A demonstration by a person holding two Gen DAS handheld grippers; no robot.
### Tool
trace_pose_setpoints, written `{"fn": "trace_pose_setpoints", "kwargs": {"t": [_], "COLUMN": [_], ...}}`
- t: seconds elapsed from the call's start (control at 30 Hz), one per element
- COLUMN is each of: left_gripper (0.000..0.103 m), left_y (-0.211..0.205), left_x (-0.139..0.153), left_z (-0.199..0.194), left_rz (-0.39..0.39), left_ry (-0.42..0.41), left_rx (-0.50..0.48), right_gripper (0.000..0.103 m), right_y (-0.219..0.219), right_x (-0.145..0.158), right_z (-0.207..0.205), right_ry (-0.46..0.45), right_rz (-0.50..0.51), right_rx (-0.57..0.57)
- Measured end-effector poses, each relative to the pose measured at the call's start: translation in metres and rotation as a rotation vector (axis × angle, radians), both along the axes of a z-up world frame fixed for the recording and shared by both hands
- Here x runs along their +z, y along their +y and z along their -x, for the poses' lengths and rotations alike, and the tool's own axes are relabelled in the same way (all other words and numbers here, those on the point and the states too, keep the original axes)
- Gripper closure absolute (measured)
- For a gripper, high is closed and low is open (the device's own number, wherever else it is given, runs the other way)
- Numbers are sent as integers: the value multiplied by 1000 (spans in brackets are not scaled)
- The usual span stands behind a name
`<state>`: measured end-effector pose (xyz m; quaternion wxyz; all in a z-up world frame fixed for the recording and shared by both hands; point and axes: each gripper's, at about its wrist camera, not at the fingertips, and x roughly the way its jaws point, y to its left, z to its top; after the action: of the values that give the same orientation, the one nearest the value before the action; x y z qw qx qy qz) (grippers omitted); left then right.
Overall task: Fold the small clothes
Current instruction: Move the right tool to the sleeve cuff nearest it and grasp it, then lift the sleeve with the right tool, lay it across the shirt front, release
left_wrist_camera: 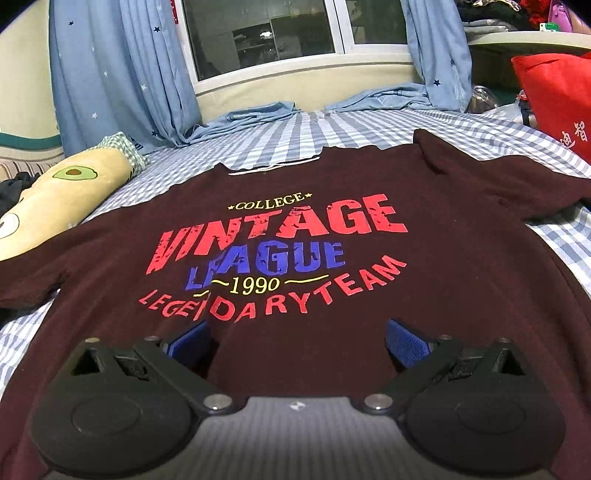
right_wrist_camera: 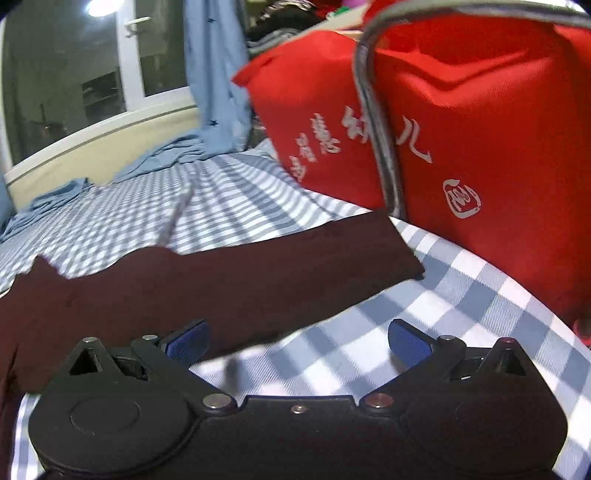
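one dark maroon t-shirt (left_wrist_camera: pixel 303 236) lies on one bed (left_wrist_camera: pixel 332 129) with a blue-and-white checked sheet. one avocado-print pillow (left_wrist_camera: pixel 70 188) sits at the bed's left. one red bag (right_wrist_camera: pixel 480 147) stands at the right, with one grey strap (right_wrist_camera: pixel 376 122) across it. two blue star-print curtains (left_wrist_camera: pixel 118 74) frame one window (left_wrist_camera: pixel 258 33). two grippers show, the left gripper (left_wrist_camera: pixel 297 341) and the right gripper (right_wrist_camera: pixel 298 341), each with two blue fingers (left_wrist_camera: pixel 192 341).

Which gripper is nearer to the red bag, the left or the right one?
Right. The right gripper hangs open over the checked sheet by the sleeve, close to the red bag. The left gripper is open over the T-shirt's front, farther away.
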<state>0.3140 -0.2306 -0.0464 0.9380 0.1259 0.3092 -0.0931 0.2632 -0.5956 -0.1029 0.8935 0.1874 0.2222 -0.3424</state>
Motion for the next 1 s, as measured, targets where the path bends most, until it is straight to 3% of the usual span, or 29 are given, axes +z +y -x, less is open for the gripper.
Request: {"fn": "trace_pose_setpoints", "kwargs": {"t": [0.13,0.23,0.4,0.57,0.63,0.67,0.7,0.83,1.0], "left_gripper": [1,1,1,1,1,1,1,1,0], "left_y": [1,-3,-4,-4,-3,-2,0,11,23], "left_x": [-2,-2,-2,-2,-1,0,2,20,46], "left_z": [0,1,2,1,1,0,-2,-5,-7], "left_rz": [8,-18,-25,-21,-18,-12,-2,51,31], "left_ry": [4,-8,-13,-11,-6,0,6,-16,-95], "left_rx": [7,9,8,8,7,5,1,0,39], "right_gripper": [0,0,6,32,61,65,83,91,94], "right_y": [-26,-42,-59,-70,-73,-75,-76,-68,-37], "right_x": [-9,-17,-21,-22,-21,-21,-21,-7,33], "right_z": [-10,-5,-10,-17,-15,-14,-12,-2,-11], "right_ry": [-26,-140,-212,-192,-166,-165,-165,-188,-193], "right_rz": [-92,-193,-213,-162,-146,-144,-121,-71,90], "right_rx": [-62,-118,-180,-257,-305,-311,-342,-306,-219]}}
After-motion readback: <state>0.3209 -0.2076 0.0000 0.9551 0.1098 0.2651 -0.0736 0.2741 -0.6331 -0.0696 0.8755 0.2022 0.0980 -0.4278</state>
